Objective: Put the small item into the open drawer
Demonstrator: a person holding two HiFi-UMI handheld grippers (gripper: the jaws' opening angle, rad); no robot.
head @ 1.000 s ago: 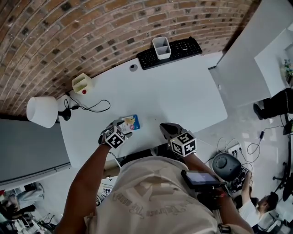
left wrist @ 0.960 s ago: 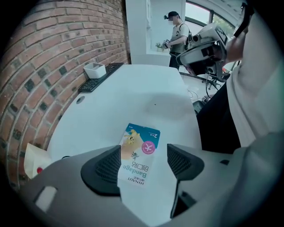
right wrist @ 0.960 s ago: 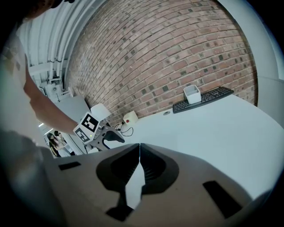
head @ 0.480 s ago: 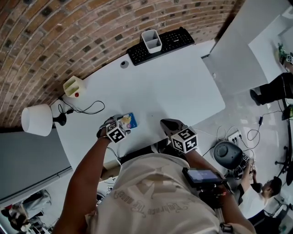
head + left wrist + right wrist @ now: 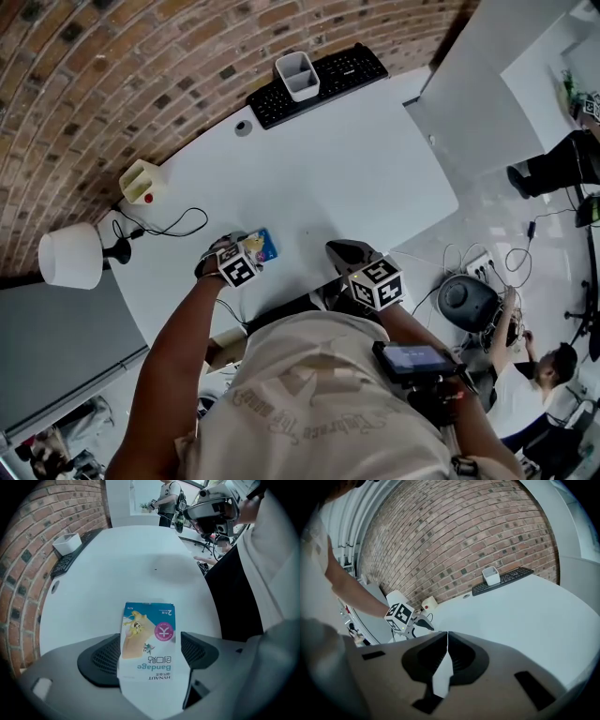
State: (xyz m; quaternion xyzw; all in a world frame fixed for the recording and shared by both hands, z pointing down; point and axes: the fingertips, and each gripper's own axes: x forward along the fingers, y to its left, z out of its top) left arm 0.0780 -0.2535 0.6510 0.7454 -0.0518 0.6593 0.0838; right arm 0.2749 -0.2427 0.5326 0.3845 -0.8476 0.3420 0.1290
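Left gripper view: packet (image 5: 149, 641) between parted fingers (image 5: 98, 660).

The packet (image 5: 149, 641) bears "Bandage" in blue above "HYNAUT", both upside down in the left gripper view, a "2" at its far corner, and a pink round sign (image 5: 165, 631); the smaller print is unreadable.

At the top of the head view we see a black keyboard (image 5: 323, 80) lying along the brick wall (image 5: 103, 75), with a white two-compartment holder (image 5: 297, 75) over its left part. Further left on the white table (image 5: 366, 178) sits a cream box with a red button (image 5: 141, 181), and a black cable (image 5: 178, 225) loops just below it. A white-shaded lamp (image 5: 68, 255) stands at the far left. On the floor at right lies a power strip (image 5: 478, 267).
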